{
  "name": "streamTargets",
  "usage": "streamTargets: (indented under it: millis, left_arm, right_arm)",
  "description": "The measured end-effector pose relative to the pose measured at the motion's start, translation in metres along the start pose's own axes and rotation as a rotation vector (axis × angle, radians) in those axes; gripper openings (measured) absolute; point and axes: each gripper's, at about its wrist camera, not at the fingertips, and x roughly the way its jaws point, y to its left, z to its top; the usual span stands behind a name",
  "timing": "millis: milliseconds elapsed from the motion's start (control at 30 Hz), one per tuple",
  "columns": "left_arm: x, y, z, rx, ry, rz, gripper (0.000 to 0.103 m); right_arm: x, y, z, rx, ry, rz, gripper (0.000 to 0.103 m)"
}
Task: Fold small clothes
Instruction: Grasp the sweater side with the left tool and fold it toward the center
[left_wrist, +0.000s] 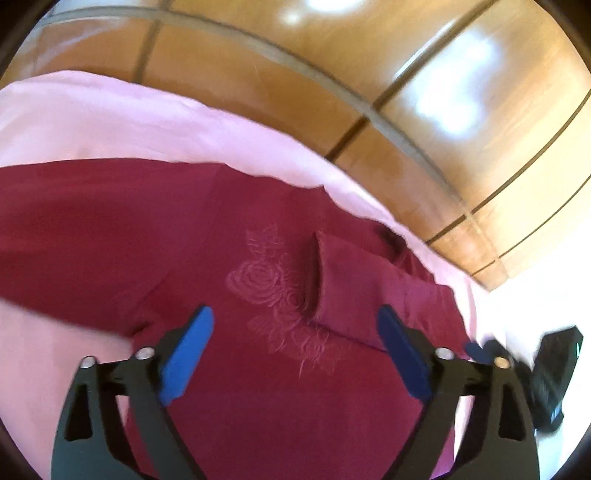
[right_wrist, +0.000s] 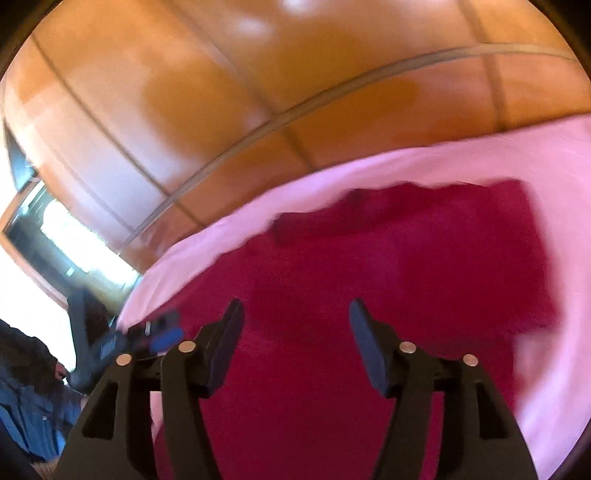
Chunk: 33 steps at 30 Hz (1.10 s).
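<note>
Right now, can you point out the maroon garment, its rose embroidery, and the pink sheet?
maroon garment (left_wrist: 110, 229), left wrist view, on the flat body fabric.
rose embroidery (left_wrist: 258, 280), left wrist view, on the large rose bloom.
pink sheet (left_wrist: 110, 122), left wrist view, on bare sheet beyond the garment.

A bed covered by a pink sheet (left_wrist: 110, 125) carries a dark red garment (left_wrist: 147, 229) lying spread directly on it, one sleeve (left_wrist: 351, 288) folded across its embroidered rose (left_wrist: 258, 280), pink cloth showing along the garment's edges in both views.
</note>
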Motion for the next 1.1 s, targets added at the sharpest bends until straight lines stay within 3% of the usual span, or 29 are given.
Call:
streamTargets:
  millis: [100, 167, 267, 300, 367, 433, 567, 667, 833, 967, 1100]
  left_arm:
    - [0.033, -0.009, 0.008, 0.041, 0.051, 0.029, 0.087]
    - [0.055, -0.015, 0.011, 0.05, 0.08, 0.024, 0.076]
    - [0.085, -0.026, 0.013, 0.075, 0.133, 0.0, 0.029]
    - [0.089, -0.029, 0.016, 0.09, 0.136, -0.004, 0.005]
    - [0.076, -0.031, 0.024, 0.065, 0.08, -0.041, 0.005]
    - [0.06, -0.03, 0.028, 0.07, 0.034, -0.054, 0.005]
    - [0.035, -0.03, 0.031, 0.147, -0.028, -0.003, 0.005]
    - [0.034, -0.018, 0.032, 0.139, -0.03, 0.045, 0.005]
    - [0.047, 0.006, 0.022, 0.142, 0.008, 0.133, 0.005]
    - [0.061, 0.01, 0.009, 0.203, 0.037, 0.191, 0.005]
    - [0.054, 0.014, 0.01, 0.157, 0.015, 0.184, 0.014]
  right_arm:
    - [-0.024, -0.038, -0.01, 0.077, -0.02, -0.07, 0.063]
    - [-0.036, -0.065, -0.015, 0.148, -0.04, -0.107, 0.063]
    - [-0.045, -0.094, -0.019, 0.222, -0.049, -0.135, 0.06]
    - [-0.045, -0.099, -0.019, 0.235, -0.054, -0.15, 0.058]
    - [-0.051, -0.107, -0.013, 0.267, -0.093, -0.151, 0.051]
    - [-0.054, -0.109, -0.005, 0.273, -0.117, -0.121, 0.05]
    - [-0.036, -0.085, 0.022, 0.215, -0.117, -0.078, 0.049]
    - [-0.008, -0.073, 0.036, 0.164, -0.072, -0.103, 0.049]
    - [0.048, -0.072, 0.035, 0.088, 0.048, -0.231, 0.049]
    - [0.049, -0.069, 0.032, 0.042, 0.059, -0.257, 0.051]
    - [0.046, -0.059, 0.031, 0.037, 0.032, -0.26, 0.053]
